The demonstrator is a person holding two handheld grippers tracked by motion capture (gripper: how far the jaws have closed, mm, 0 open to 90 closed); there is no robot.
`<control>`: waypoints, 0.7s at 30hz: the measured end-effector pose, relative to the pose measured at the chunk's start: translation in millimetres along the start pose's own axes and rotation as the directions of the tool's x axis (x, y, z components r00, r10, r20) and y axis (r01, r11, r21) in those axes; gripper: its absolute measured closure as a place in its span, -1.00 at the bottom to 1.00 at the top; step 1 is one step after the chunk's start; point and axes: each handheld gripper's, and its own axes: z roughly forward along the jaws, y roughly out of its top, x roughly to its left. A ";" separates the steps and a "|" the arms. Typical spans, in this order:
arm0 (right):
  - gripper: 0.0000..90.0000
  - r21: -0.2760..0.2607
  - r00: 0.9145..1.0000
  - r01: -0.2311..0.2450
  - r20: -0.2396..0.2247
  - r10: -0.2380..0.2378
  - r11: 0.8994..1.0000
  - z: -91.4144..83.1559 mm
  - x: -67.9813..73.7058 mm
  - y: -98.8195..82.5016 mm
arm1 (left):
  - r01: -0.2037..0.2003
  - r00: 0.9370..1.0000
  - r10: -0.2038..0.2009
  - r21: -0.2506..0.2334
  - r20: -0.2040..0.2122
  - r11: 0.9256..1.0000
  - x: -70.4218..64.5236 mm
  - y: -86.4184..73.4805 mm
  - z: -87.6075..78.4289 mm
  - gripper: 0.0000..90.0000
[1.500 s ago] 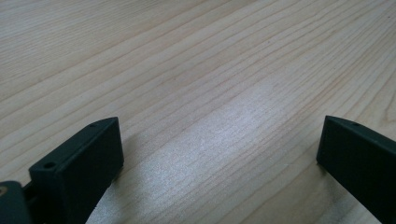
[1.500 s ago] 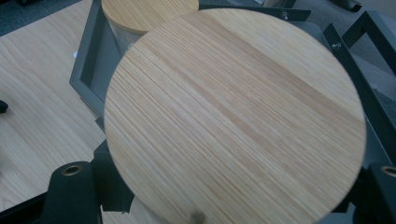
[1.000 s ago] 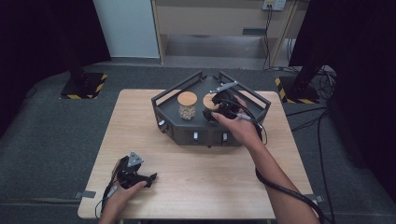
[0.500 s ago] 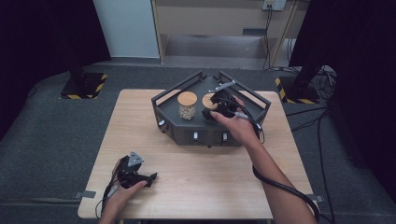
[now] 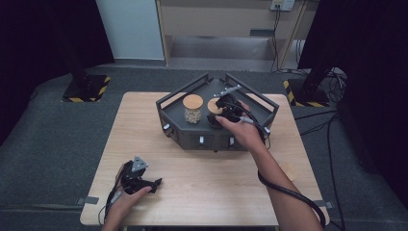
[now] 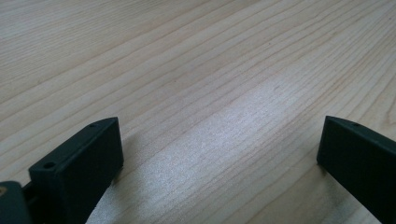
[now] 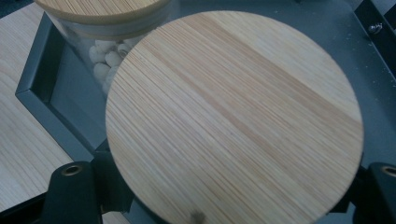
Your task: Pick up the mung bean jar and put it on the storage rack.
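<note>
Right hand-held gripper (image 5: 220, 111) clamped on the bamboo-lidded jar (image 7: 233, 116), lid directly ahead of its jaws, inside the dark tray (image 5: 211, 137). Glass likely heavy, slick, breakable; grip the body below the lid. Left hand-held gripper (image 5: 144, 183) gapes wide, empty, on the bench (image 6: 196, 70).

Your worktop (image 5: 207, 192) is pale wood with a fine straight grain and a smooth satin finish; under your left tongs (image 6: 219, 154) it throws back a soft sheen. The tongs' jaws look like matt black plastic, faintly textured. The tray (image 5: 192, 137) is dark grey metal, matt and lightly speckled with dust in your right gripper view. The round lid (image 7: 233, 121) before your right tongs (image 7: 224, 196) is light wood or bamboo, finely striped and unvarnished in look. The neighbouring jar (image 5: 193, 109) has clear glossy walls and a similar wooden lid.
</note>
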 end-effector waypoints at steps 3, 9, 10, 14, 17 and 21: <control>-0.44 0.005 1.000 0.002 0.001 -0.002 1.000 3.1 1.0 0.1 | 0.000 1.000 0.000 0.000 0.000 1.000 0.0 0.1 0.0 -1.00; -0.44 0.009 1.000 0.004 0.000 -0.004 1.000 5.8 1.4 0.2 | 0.000 1.000 0.000 0.000 -0.001 1.000 -0.1 0.2 0.1 -1.00; -0.44 0.009 1.000 0.003 0.000 -0.003 1.000 6.3 1.3 0.1 | 0.000 1.000 0.000 0.000 -0.001 1.000 -0.1 0.1 0.1 -1.00; -0.44 0.010 1.000 -0.002 -0.001 0.002 1.000 7.7 1.3 -0.2 | 0.000 1.000 0.000 0.000 -0.001 1.000 -0.1 0.2 0.1 -1.00; -0.44 0.007 1.000 -0.004 -0.002 0.004 1.000 8.4 0.9 -0.9 | 0.000 1.000 0.000 0.000 -0.001 1.000 -0.1 0.1 0.2 -1.00; -0.44 0.005 1.000 -0.004 -0.004 0.004 1.000 8.6 0.1 -1.2 | 0.000 1.000 0.000 0.001 -0.001 1.000 -0.2 0.3 0.1 -1.00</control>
